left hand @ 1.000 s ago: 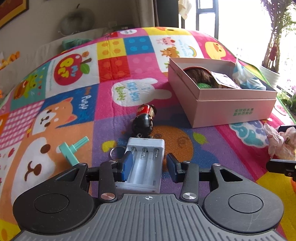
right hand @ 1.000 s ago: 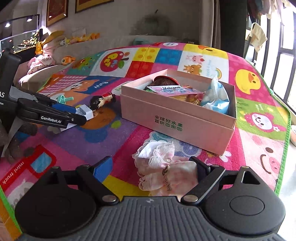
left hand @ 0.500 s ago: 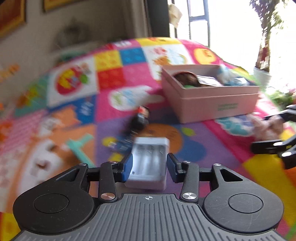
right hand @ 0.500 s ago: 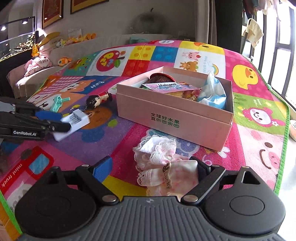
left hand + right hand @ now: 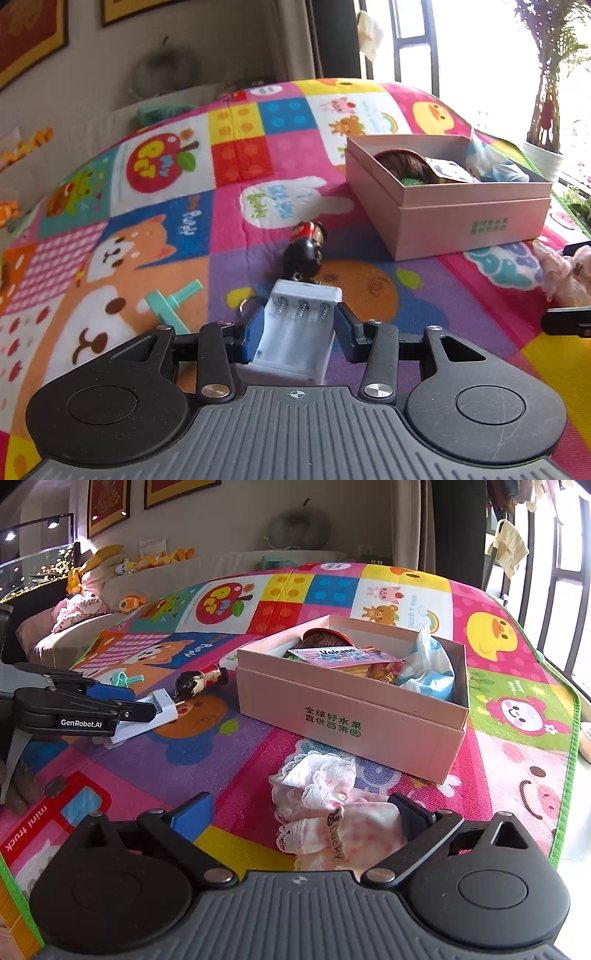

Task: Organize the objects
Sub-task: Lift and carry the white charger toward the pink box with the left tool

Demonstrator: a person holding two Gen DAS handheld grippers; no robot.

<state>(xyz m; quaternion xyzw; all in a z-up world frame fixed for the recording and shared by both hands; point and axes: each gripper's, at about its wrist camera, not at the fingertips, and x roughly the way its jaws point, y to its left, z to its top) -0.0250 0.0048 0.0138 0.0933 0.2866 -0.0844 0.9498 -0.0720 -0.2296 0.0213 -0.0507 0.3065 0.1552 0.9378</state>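
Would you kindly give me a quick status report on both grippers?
Left gripper shut on battery holder, raised off mat. Right gripper open around pink sock. Pink box ahead, open; doll keychain lies between.

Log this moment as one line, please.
left gripper: shut on battery holder, tilted above mat | right gripper: open around pink cloth | pink box: open, partly filled | doll keychain: on mat

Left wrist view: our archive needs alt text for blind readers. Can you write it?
The left gripper clamps a white battery holder above a colourful play mat. Beyond lie a doll keychain, a teal toy and an open pink box.
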